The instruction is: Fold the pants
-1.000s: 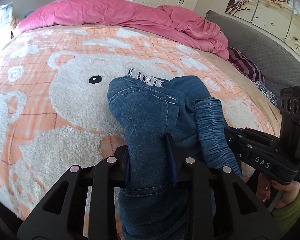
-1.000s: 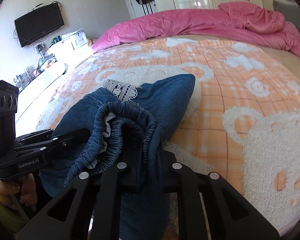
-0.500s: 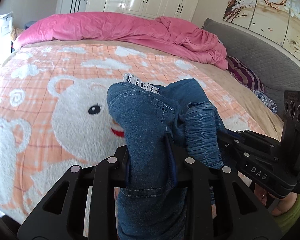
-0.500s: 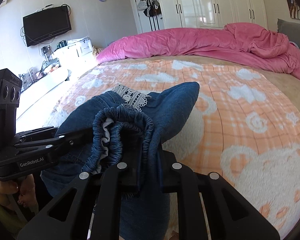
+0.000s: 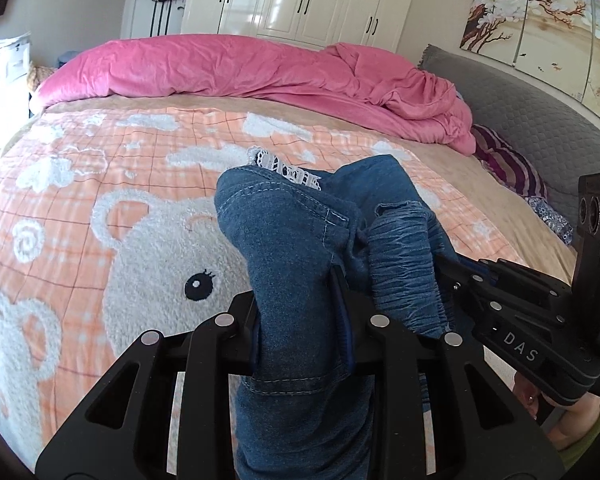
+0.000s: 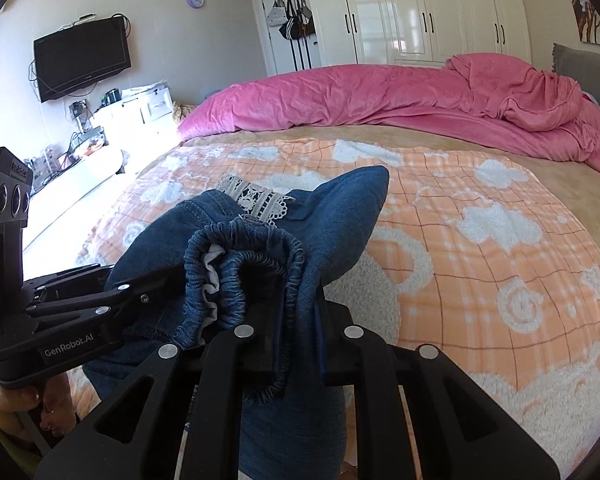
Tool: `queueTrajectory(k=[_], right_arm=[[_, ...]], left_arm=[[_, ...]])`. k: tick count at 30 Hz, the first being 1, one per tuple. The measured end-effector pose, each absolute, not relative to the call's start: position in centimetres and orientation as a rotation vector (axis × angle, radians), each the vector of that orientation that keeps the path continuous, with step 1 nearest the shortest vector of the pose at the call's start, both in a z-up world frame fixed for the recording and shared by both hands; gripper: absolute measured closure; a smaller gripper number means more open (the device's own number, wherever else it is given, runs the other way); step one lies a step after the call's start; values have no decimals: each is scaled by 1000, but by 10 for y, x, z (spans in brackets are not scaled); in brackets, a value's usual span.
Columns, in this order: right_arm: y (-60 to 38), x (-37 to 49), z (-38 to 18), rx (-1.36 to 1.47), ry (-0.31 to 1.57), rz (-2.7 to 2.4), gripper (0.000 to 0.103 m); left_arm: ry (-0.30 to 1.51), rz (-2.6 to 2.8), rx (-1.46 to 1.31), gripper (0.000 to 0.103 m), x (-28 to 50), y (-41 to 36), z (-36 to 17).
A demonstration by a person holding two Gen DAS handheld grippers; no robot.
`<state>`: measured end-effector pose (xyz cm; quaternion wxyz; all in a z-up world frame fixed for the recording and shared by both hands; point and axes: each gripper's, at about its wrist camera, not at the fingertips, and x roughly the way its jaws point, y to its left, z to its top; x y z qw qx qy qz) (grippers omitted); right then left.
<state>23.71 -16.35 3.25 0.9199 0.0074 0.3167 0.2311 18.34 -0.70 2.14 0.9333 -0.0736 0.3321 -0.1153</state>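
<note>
Blue denim pants (image 5: 288, 256) with a white lace trim (image 5: 288, 170) hang bunched between both grippers, lifted above the bed. My left gripper (image 5: 300, 320) is shut on a denim fold near a hem. My right gripper (image 6: 298, 332) is shut on the gathered elastic waistband (image 6: 240, 280). The two grippers are close side by side; the right one shows in the left wrist view (image 5: 520, 312), the left one in the right wrist view (image 6: 68, 312). The pants' lower part hangs down out of sight.
An orange checked blanket with white bears (image 5: 140, 240) covers the bed. A pink duvet (image 5: 260, 72) is heaped along the far side. A grey headboard (image 5: 520, 120) and striped pillow (image 5: 508, 168) lie to the right. A TV (image 6: 82, 56) and white wardrobes (image 6: 420, 12) line the walls.
Both grippers have risen with the pants held in them, and both views have tilted up, showing more of the wardrobes and walls. The grips have not changed.
</note>
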Motion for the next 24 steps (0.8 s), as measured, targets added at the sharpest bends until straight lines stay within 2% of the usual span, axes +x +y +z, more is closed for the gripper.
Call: queueTrajectory(k=[10, 14, 18, 24], right_arm=[[-151, 271, 16, 7, 695, 457, 91], [-152, 284, -3, 17, 757, 432, 92], [-163, 296, -23, 66, 850, 392, 91], [-173, 297, -36, 98, 897, 347, 74]], left_arm=[[707, -207, -151, 82, 218, 1, 2], [739, -211, -157, 82, 227, 4, -12], [771, -203, -188, 77, 231, 11, -24], [797, -187, -211, 62, 230, 19, -32]])
